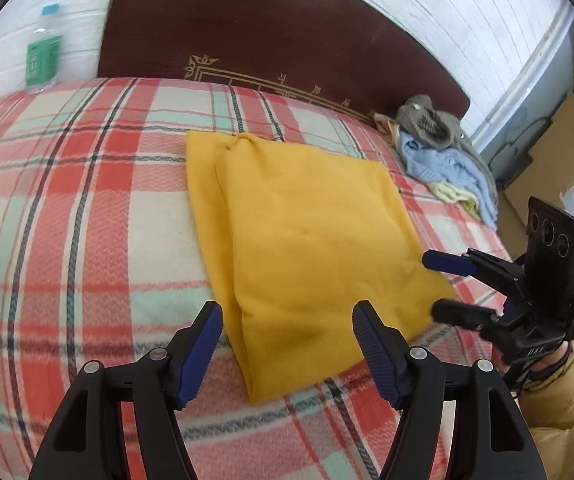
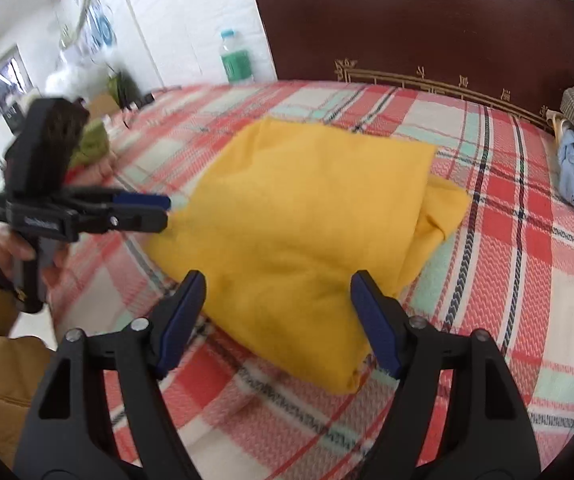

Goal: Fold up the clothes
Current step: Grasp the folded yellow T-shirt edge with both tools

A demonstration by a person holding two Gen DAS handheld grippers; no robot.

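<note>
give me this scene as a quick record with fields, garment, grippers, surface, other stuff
garment: yellow cloth, folded, lying flat on the bed
surface: plaid blanket in red, cream and mint
left gripper: jaws open, nothing between them, above the cloth's near edge
right gripper: jaws open, empty, over the cloth's near corner
other clothes: heap of grey, blue and pale yellow clothes by the headboard
also: water bottle beyond the bed

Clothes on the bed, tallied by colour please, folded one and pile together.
Yellow, folded garment: 1
Grey-olive knit, top of pile: 1
Light blue knit: 1
Pale yellow piece, bottom of pile: 1
Total: 4 visible; more may be hidden in the pile.
</note>
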